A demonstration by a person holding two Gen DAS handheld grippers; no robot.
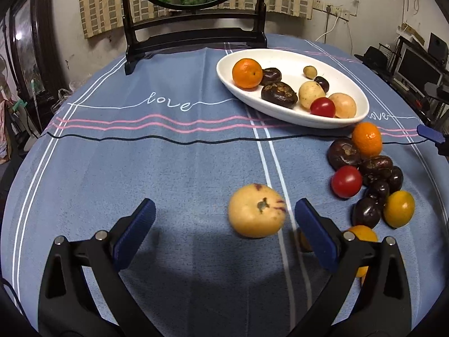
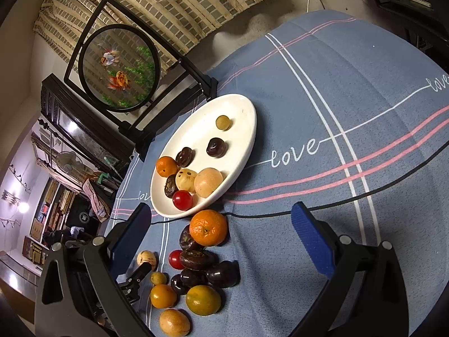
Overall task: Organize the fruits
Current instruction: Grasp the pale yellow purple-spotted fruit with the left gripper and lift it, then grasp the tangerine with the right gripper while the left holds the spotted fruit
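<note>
A white oval dish point(image 1: 233, 64) point(image 2: 247, 115) on the blue cloth holds an orange point(image 1: 247, 73), dark chestnuts, pale yellow fruits and a red tomato point(image 1: 322, 107). Loose fruit lies in a heap beside it: an orange point(image 1: 367, 139) point(image 2: 208, 227), dark chestnuts point(image 1: 343, 153), a tomato point(image 1: 346, 181) point(image 2: 175, 259) and small yellow-orange citrus point(image 1: 398, 209). A pale yellow fruit point(image 1: 256, 210) point(image 2: 146, 259) lies apart. My left gripper point(image 1: 224, 224) is open, low over the cloth, the yellow fruit just ahead between its fingertips. My right gripper point(image 2: 221, 227) is open and empty above the heap.
A round fish picture in a black stand point(image 1: 193, 31) point(image 2: 120, 67) stands at the table's back edge behind the dish. A thin black cable point(image 1: 168, 139) runs across the cloth. The right gripper's blue fingertip point(image 1: 430, 134) shows at the right edge of the left wrist view.
</note>
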